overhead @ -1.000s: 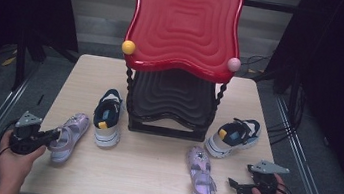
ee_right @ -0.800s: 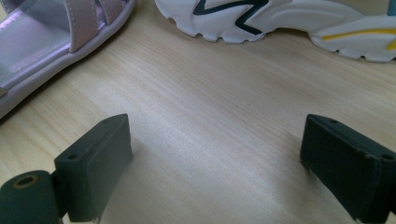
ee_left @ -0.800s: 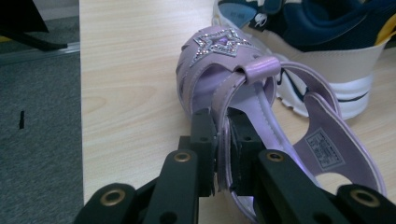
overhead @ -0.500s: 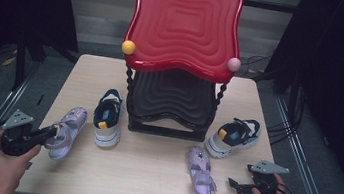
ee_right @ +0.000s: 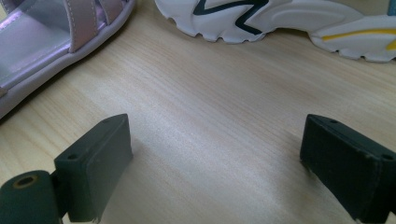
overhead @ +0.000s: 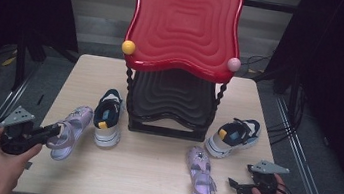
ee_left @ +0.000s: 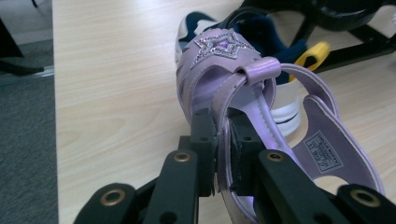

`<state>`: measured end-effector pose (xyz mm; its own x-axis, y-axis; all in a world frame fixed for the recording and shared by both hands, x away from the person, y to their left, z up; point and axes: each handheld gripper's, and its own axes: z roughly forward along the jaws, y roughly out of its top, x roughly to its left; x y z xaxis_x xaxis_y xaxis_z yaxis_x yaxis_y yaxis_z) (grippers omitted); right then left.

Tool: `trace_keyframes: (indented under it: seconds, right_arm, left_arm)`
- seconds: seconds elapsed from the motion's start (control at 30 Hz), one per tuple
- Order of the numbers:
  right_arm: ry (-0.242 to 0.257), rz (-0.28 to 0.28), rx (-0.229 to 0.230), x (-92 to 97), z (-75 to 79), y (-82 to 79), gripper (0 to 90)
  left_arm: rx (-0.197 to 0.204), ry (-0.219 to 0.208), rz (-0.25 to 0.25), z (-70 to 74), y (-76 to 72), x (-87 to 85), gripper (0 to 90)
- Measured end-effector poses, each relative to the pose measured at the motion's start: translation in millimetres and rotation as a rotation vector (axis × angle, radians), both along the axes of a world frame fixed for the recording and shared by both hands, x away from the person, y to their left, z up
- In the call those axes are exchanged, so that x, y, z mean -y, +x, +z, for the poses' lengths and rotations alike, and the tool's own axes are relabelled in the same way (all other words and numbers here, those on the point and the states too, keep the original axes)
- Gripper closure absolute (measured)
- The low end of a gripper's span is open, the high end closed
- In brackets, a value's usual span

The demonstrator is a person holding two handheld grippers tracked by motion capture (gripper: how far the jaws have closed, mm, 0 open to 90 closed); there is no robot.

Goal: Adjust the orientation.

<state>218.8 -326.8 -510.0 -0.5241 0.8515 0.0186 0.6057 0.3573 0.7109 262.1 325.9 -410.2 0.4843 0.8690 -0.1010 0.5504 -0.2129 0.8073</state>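
— Since a second ago, what has moved?
— Only the left claw [overhead: 54,132]: it has drawn back toward the near left corner of the counter [overhead: 149,175], and the lilac sandal [overhead: 68,131] has come with it. That sandal's heel end now looks raised off the wood, with its toe pointing toward the navy and white sneaker [overhead: 107,121]

— How is it held?
— In the left gripper view the jaws are pinched tight on the sandal's back strap [ee_left: 224,135], one black pad on each side of it. Beyond that is the glittery star on the toe, with the sneaker just behind

— And the right claw [overhead: 239,185]?
— It has stayed put, low over the counter near the front right corner, jaws spread wide with bare wood between them. The second lilac sandal [overhead: 202,176] lies just beside it, and the other sneaker [overhead: 233,137] sits farther back, next to the red and black tiered rack [overhead: 184,28]
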Motion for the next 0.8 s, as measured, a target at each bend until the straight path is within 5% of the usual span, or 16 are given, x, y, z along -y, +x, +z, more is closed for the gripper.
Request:
trace_keyframes:
  seconds: [0.8]
  right_arm:
    - [-0.001,0.001,0.001,0.1,-0.1,0.0,8.2]
  left_arm:
    - [0.079,-0.023,-0.113,27.6,-11.4,28.6,82.5]
